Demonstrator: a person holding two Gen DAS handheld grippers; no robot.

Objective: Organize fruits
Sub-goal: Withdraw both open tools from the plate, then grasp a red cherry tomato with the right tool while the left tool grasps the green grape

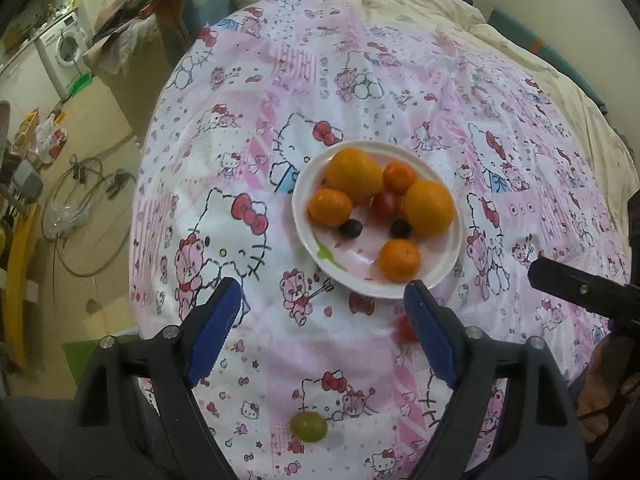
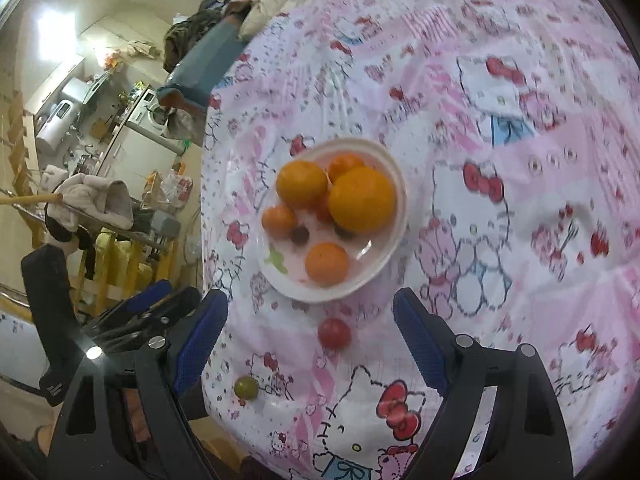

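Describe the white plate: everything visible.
The white plate is round, shallow and glossy like ceramic, with a green leaf print and pinkish flecks inside. It sits flat on the cartoon-cat bedsheet. It holds two large oranges, three small ones, a red tomato and two dark berries. A red tomato and a green grape lie off it. No claw touches it.

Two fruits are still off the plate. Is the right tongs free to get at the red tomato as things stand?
Probably yes. The right tongs are open and empty, and the red tomato lies bare on the cloth between their fingers, just short of the plate. Nothing covers it; the green grape sits apart.
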